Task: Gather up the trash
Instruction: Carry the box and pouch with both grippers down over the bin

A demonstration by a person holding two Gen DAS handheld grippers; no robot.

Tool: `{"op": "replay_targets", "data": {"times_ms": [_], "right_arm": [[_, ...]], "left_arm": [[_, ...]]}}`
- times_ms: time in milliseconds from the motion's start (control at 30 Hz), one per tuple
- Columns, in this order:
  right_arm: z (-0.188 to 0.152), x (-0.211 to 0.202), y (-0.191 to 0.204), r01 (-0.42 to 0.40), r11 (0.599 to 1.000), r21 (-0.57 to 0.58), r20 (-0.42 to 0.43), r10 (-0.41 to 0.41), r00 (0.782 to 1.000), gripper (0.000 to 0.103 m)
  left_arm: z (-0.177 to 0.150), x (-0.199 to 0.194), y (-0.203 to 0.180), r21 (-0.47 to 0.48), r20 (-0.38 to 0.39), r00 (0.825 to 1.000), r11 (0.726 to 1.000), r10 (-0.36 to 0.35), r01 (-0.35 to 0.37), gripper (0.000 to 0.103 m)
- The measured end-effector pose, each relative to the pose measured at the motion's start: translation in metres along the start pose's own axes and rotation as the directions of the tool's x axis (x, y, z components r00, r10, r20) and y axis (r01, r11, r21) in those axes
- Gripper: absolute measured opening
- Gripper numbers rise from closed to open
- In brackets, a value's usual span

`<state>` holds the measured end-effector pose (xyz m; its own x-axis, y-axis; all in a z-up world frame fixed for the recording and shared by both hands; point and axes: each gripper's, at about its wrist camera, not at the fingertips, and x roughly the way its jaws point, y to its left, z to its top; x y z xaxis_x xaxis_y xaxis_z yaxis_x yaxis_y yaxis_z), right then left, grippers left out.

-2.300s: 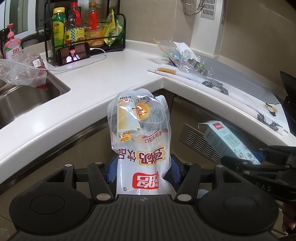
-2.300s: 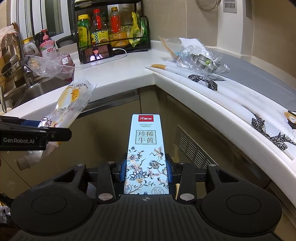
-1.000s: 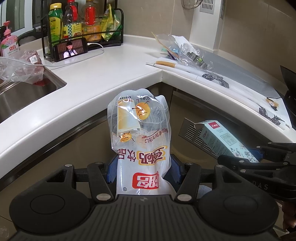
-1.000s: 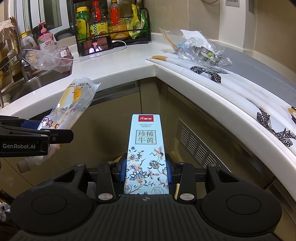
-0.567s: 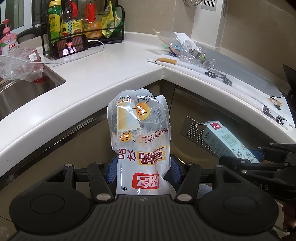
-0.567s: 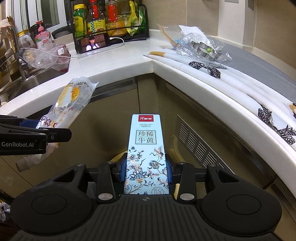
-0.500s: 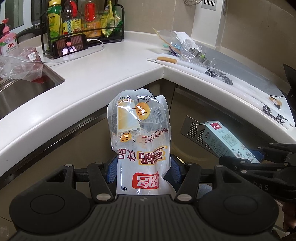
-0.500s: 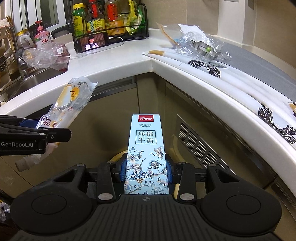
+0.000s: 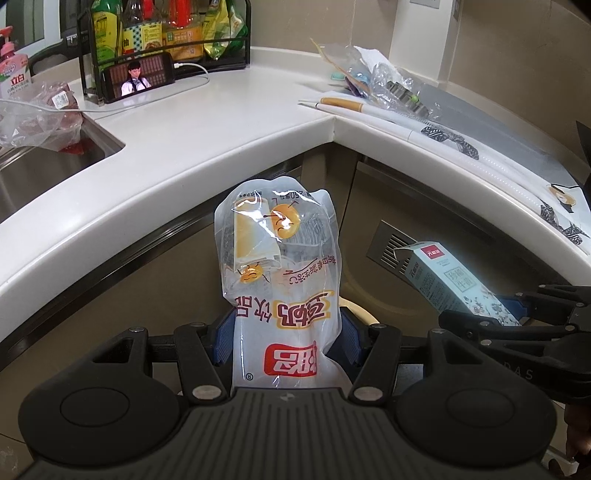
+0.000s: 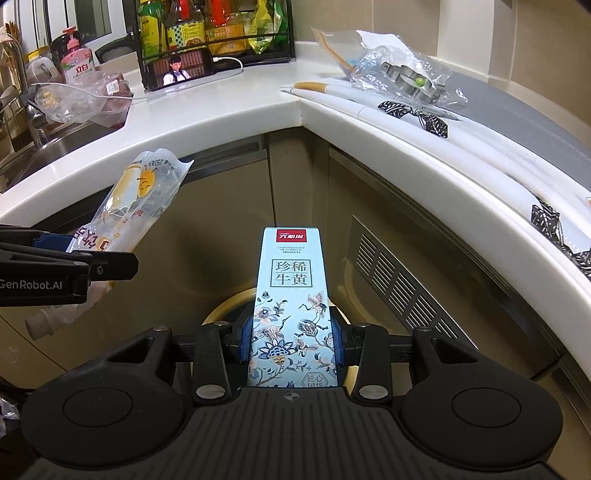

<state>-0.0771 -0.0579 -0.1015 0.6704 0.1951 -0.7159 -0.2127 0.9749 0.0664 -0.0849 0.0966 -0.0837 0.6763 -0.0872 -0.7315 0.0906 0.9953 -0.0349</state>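
Observation:
My left gripper (image 9: pixel 282 341) is shut on a clear plastic milk-drink pouch (image 9: pixel 280 280) with red and orange print, held upright in front of the counter corner. The pouch also shows at the left of the right wrist view (image 10: pixel 133 206). My right gripper (image 10: pixel 291 341) is shut on a light-blue floral carton (image 10: pixel 291 306) with a red label. The carton also shows at the right of the left wrist view (image 9: pixel 454 284). A round cream rim of a bin (image 10: pixel 225 308) lies low behind the carton, mostly hidden; a part of it shows in the left wrist view (image 9: pixel 364 314).
A white L-shaped counter (image 9: pixel 207 122) wraps around ahead. On it stand a bottle rack (image 9: pixel 162 33), a phone (image 9: pixel 138 75) playing video, and crumpled clear bags (image 10: pixel 402 70). A sink (image 9: pixel 44 162) with a plastic bag lies left. Cabinet fronts with a vent grille (image 10: pixel 402 284) stand below.
Both grippers have sunk and tilted a little downward with their loads; the counter now sits higher in both views and the bin rim shows more. The grips are unchanged.

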Motion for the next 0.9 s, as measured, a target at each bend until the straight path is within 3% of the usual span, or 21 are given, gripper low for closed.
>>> {"op": "replay_targets", "data": {"times_ms": [900], "right_arm": [[-0.001, 0.057, -0.008, 0.016, 1.000, 0.010, -0.115, -0.015, 0.993, 0.041]], "left_arm": [[0.007, 0.055, -0.002, 0.021, -0.106, 0.994, 1.000, -0.016, 0.018, 0.062]]}}
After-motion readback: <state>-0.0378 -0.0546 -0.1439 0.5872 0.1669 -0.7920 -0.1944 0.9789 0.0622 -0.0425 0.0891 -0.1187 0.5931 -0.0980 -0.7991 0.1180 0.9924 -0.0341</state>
